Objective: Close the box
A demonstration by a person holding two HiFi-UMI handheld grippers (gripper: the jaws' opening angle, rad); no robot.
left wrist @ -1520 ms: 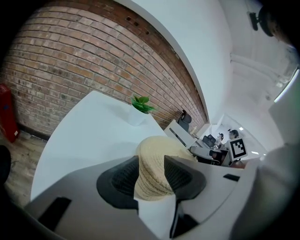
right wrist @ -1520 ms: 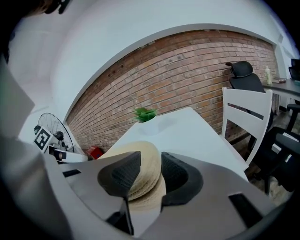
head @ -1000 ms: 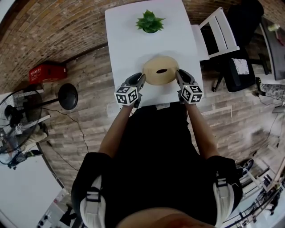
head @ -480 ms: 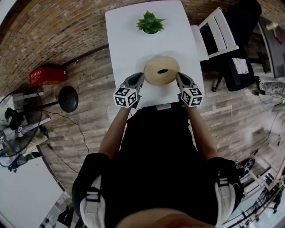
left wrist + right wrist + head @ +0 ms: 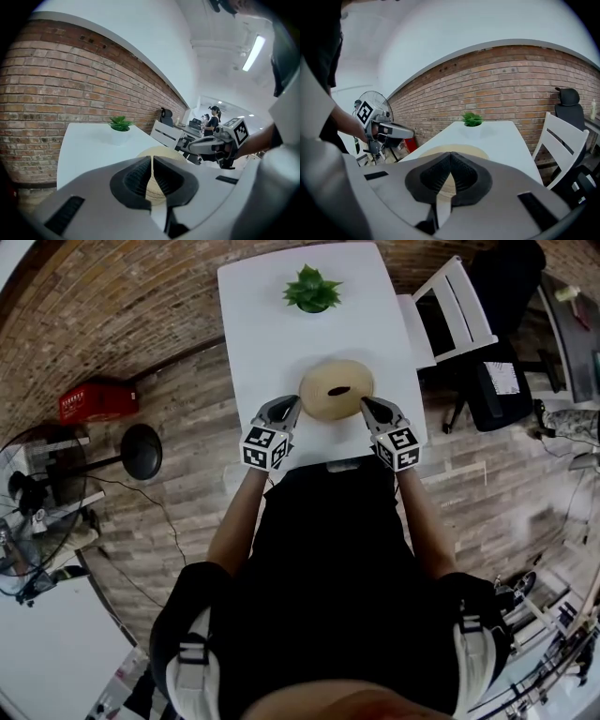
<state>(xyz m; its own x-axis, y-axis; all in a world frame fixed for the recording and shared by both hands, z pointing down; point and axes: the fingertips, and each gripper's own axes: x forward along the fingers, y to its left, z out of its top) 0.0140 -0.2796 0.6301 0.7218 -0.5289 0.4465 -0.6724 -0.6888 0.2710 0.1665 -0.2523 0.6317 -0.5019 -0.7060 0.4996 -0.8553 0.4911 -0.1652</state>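
A round tan box (image 5: 336,390) with a dark oval mark on its top sits near the front edge of the white table (image 5: 272,324). My left gripper (image 5: 293,402) is just left of the box, its jaws shut with nothing between them. My right gripper (image 5: 364,401) is at the box's right side, shut and empty as well. In the left gripper view the shut tips (image 5: 152,160) point at the box (image 5: 161,151), with the right gripper (image 5: 197,145) beyond it. In the right gripper view the box (image 5: 450,151) lies just past the shut tips (image 5: 450,157), and the left gripper (image 5: 405,132) is opposite.
A small green plant (image 5: 312,289) in a white pot stands at the table's far end. A white chair (image 5: 450,310) is at the table's right. On the brick-pattern floor to the left are a red crate (image 5: 97,399), a black round base (image 5: 141,451) and a fan (image 5: 28,521).
Both grippers have gone from partly open to shut. They have edged slightly closer to the box's sides. The box has not moved on the table.
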